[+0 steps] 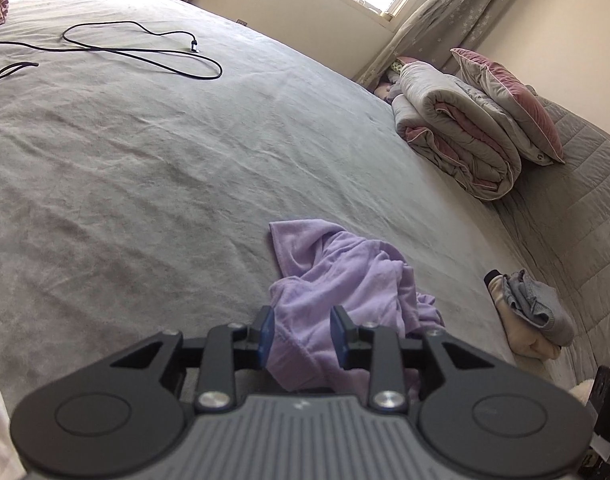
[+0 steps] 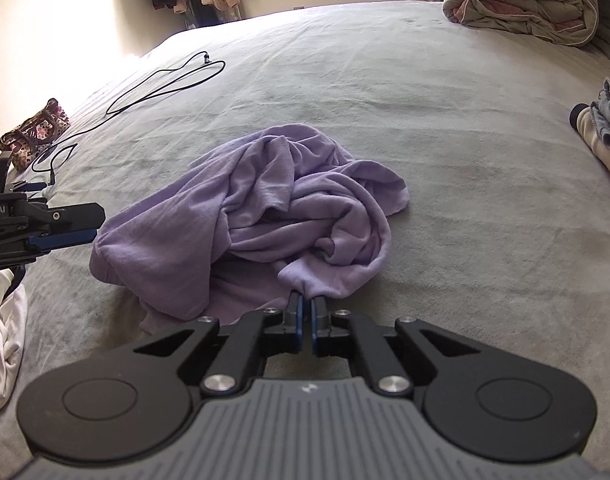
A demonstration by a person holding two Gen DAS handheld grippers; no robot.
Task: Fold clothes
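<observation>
Your bed (image 2: 445, 92) under a grey, lightly creased cover.

In front of you a crumpled purple garment (image 2: 265, 208) lies on it in a heap. A black cable (image 2: 161, 88) loops across the far left part, with a flowered bag (image 2: 37, 128) near that edge. A rolled grey-and-pink quilt (image 1: 457, 132) sits at the far right, a pillow (image 1: 509, 104) leaning on it. Small folded clothes (image 1: 533, 312) lie near the right edge, white cloth (image 2: 5, 340) at your near left.
</observation>
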